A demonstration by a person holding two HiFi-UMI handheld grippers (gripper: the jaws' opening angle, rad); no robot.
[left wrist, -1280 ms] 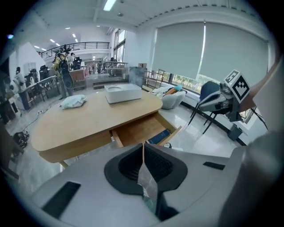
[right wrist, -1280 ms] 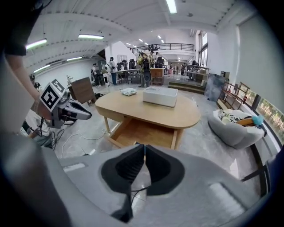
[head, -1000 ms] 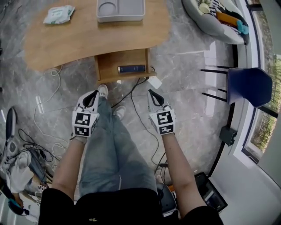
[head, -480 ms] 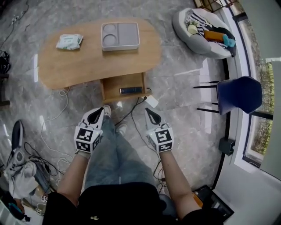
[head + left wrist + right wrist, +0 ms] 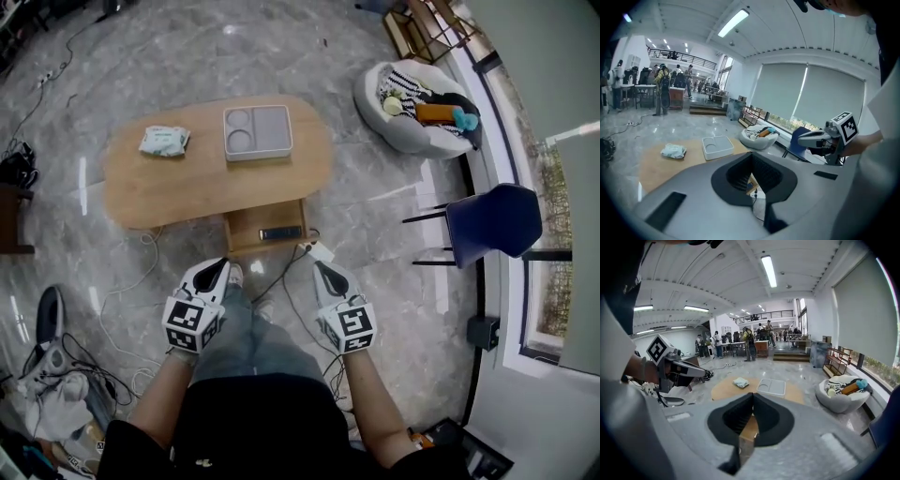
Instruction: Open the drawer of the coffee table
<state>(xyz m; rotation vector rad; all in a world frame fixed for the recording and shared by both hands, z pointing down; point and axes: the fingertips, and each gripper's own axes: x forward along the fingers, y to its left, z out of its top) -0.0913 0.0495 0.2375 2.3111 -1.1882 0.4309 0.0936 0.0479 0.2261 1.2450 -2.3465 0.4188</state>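
Observation:
The oval wooden coffee table [image 5: 187, 187] stands on the marble floor ahead of me. Its drawer [image 5: 244, 232] is pulled out toward me, and a dark flat device [image 5: 280, 232] lies inside. My left gripper [image 5: 219, 266] is held in the air short of the drawer, shut and empty. My right gripper [image 5: 320, 267] is level with it to the right, also shut and empty. In the left gripper view the table [image 5: 651, 161] lies beyond the closed jaws, and the right gripper [image 5: 806, 139] shows at the right. In the right gripper view the table [image 5: 724, 388] lies ahead.
On the table lie a grey compartment tray [image 5: 257, 132] and a packet of wipes [image 5: 164, 140]. Cables and a white power strip [image 5: 322, 251] lie on the floor by the drawer. A blue chair [image 5: 492, 223] and a beanbag with toys [image 5: 412, 108] stand to the right.
The head view has pulled up and away, so the table and open drawer look smaller and farther. Both grippers have risen with it, still shut, side by side.

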